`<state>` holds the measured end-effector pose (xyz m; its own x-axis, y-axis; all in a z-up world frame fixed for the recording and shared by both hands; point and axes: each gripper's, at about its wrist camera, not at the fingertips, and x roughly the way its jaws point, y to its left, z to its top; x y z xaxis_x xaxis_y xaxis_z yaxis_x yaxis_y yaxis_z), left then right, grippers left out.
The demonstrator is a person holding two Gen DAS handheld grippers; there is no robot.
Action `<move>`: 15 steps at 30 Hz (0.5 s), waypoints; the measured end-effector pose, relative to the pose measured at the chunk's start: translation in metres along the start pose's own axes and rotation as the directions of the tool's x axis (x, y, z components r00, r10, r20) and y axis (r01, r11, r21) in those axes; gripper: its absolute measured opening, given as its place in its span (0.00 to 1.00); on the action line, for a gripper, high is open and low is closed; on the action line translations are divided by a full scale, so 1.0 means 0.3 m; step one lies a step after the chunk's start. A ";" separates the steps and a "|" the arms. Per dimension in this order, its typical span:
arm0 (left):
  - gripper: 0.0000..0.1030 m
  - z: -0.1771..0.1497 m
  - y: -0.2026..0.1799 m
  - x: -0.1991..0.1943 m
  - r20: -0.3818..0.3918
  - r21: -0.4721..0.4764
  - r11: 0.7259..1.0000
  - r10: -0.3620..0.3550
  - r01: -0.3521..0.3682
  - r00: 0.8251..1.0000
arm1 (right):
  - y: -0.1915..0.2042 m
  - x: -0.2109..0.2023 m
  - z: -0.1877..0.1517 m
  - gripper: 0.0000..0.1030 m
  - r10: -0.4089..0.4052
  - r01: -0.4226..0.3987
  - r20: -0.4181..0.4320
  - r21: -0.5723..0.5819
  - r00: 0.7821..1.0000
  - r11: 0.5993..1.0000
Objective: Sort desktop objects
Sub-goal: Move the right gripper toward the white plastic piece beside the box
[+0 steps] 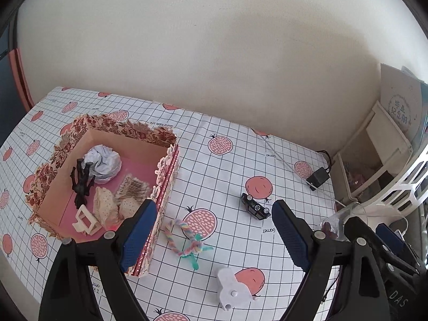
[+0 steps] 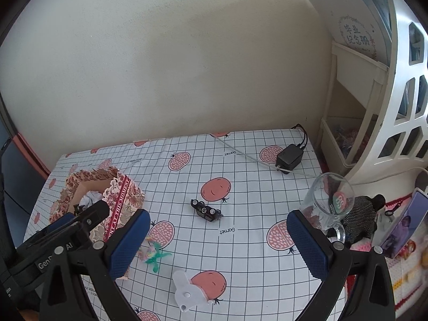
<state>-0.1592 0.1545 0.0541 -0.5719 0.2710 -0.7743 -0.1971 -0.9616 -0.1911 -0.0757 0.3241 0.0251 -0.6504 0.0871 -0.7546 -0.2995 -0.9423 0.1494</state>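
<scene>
Trouble in the left wrist view could come from the left gripper, spread wide and empty above the toy car, clipping the floral box beside its finger, while the right wrist view shows the right gripper, likewise released, close enough to topple the glass mug.

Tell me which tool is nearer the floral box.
Left. The left tool has one finger overlapping the floral box at its near wall; the right tool hangs further right, nearer the glass mug.

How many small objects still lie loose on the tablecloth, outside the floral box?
3: a toy car mid-table, a rainbow pipe-cleaner twist beside the floral box, and a white plastic piece nearest the camera. Others may be hidden.
</scene>
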 end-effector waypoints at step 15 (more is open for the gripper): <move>0.86 -0.075 -0.032 0.202 -0.161 0.029 0.999 -0.034 0.039 0.986 | -0.039 0.178 -0.093 1.00 -0.043 0.026 -0.205 -0.082 0.978 0.996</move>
<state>-0.1741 0.1791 -0.0045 -0.4293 0.2929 -0.8544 -0.2427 -0.9486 -0.2033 -0.0875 0.3307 -0.0347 -0.4797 0.0590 -0.8754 -0.2585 -0.9630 0.0768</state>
